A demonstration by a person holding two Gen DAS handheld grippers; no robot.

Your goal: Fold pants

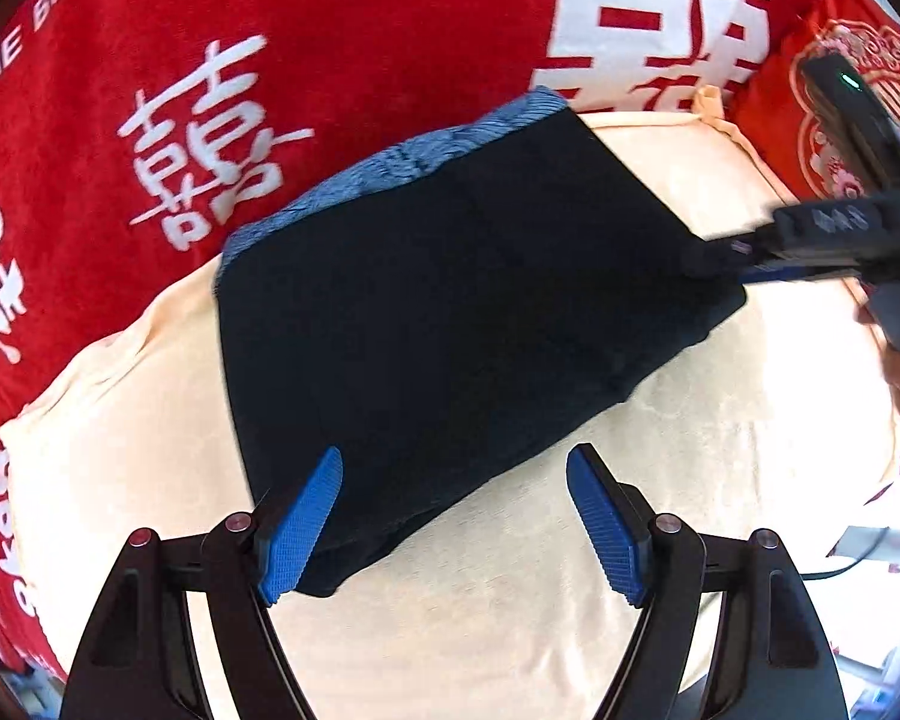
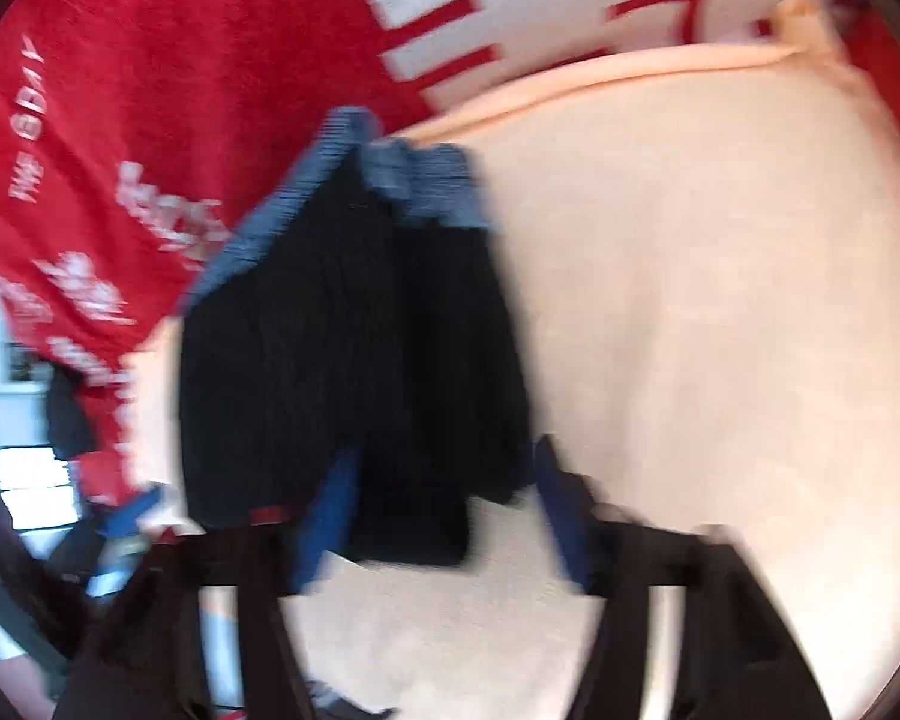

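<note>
Pants folded on cream cloth | left tongs agape | right tongs — blurred — parted

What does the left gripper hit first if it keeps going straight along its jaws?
Likely the folded dark pants: the left gripper, jaws open, points at their near edge on the cream cloth. Depth is unclear, so it may graze the cloth first.

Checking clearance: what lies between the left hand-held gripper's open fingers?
In the left wrist view, the dark folded pants' near corner and bare cream cloth.
</note>
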